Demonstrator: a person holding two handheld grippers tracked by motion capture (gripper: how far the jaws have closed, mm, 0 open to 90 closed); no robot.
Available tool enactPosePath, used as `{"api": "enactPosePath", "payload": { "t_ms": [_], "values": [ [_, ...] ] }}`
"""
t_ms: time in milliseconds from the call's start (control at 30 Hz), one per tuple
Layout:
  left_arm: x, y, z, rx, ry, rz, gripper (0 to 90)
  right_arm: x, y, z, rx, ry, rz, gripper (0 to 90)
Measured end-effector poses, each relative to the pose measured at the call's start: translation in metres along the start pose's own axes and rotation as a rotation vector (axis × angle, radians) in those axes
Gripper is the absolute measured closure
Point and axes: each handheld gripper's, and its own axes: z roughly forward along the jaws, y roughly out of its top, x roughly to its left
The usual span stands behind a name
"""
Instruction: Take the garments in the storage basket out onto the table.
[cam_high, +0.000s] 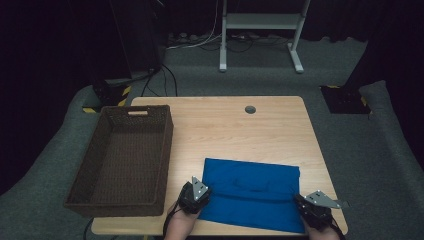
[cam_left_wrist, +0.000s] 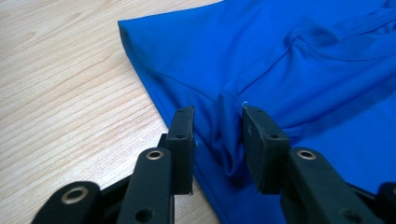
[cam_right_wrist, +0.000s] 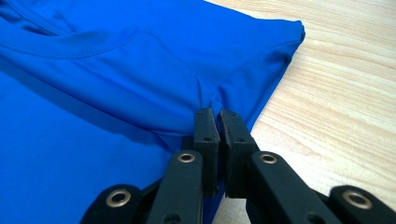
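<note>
The blue garment (cam_high: 250, 192) lies folded at the lower centre of the table (cam_high: 260, 125). The right hand-held gripper (cam_right_wrist: 218, 122) is clamped on its edge fold; the left hand-held gripper (cam_left_wrist: 217, 126) stands apart around a ridge, not pressing. Best release both sides evenly. One garment, one wicker basket (cam_high: 120, 160), two grippers

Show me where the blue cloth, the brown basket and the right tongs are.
blue cloth (cam_high: 250, 192): high view, middle of the fabric.
brown basket (cam_high: 167, 160): high view, its right wall.
right tongs (cam_right_wrist: 218, 122): right gripper view, between the tips, pinching the cloth's edge.
</note>
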Motion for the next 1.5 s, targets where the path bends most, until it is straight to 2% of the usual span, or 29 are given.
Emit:
{"api": "enactPosePath", "payload": {
  "t_ms": [267, 500, 600, 733, 867, 967, 1067, 1167, 1267, 1367, 1500],
  "values": [
    [0.002, 0.000, 0.000, 0.002, 0.022, -0.002, 64.7, -0.006, 0.015, 0.014, 0.033, 0.019, -0.013, 86.2],
    [0.003, -0.001, 0.000, 0.000, 0.056, 0.017, 62.0, -0.011, 0.028, 0.029, 0.039, 0.027, -0.018, 86.1],
    [0.003, -0.001, 0.000, 0.001, 0.066, 0.023, 61.4, -0.013, 0.031, 0.032, 0.040, 0.028, -0.016, 86.0],
    [0.004, -0.001, 0.000, 0.001, 0.063, 0.011, 60.3, -0.012, 0.031, 0.032, 0.040, 0.022, -0.015, 84.6],
    [0.005, -0.001, 0.000, 0.001, 0.065, 0.000, 58.3, -0.011, 0.028, 0.030, 0.019, 0.009, -0.005, 80.3],
    [0.005, -0.001, 0.000, -0.003, 0.072, -0.003, 57.0, -0.012, 0.027, 0.028, 0.011, -0.002, -0.004, 69.6],
    [0.004, -0.001, -0.001, -0.004, 0.079, -0.003, 55.6, -0.012, 0.027, 0.019, -0.038, 0.005, -0.001, 66.8],
    [0.009, -0.001, -0.001, 0.000, 0.047, -0.048, 51.4, -0.011, 0.026, 0.012, -0.075, 0.011, 0.010, 65.5],
    [0.014, -0.002, -0.001, -0.004, 0.007, -0.086, 45.5, -0.009, 0.024, 0.010, -0.087, 0.016, 0.002, 64.4],
    [0.015, 0.001, -0.003, 0.005, 0.005, -0.080, 43.5, -0.009, 0.022, 0.010, -0.085, 0.028, 0.007, 63.5],
    [0.015, 0.013, -0.008, -0.011, -0.004, -0.081, 40.7, -0.007, 0.022, 0.011, -0.085, 0.040, -0.003, 63.4]
  ]
}}
